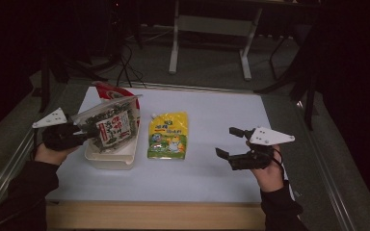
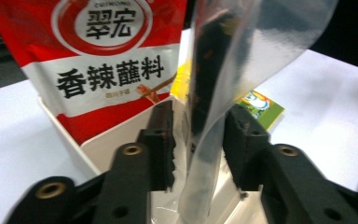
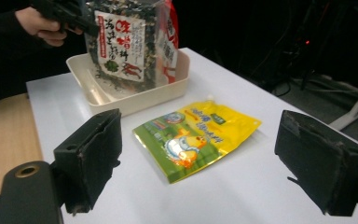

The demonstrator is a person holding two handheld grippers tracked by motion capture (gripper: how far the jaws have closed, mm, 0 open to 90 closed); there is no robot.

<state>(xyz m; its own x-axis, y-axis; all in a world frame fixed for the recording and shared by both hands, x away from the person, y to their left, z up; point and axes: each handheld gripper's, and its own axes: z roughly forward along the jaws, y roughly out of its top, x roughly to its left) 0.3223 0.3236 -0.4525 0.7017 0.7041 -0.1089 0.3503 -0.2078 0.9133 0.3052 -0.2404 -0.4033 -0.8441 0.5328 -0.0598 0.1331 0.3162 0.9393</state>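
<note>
Seaweed bag (image 2: 214, 88) stands betw. open left tongs (image 2: 198, 140) over tray (image 1: 111, 159); right tongs (image 1: 230, 141) open.

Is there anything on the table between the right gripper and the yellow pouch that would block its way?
Nothing visible does. The right gripper is open, and bare white table lies between it and the yellow pouch, which lies flat. The cream tray with its packets stands beyond the pouch, not in the way.

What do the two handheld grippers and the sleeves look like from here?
Both the left gripper and right gripper are black with two blocky, ridged jaws and brass-coloured pivot rivets. Each carries a pale grey three-cornered plate on top. The person wears dark long sleeves.
</note>
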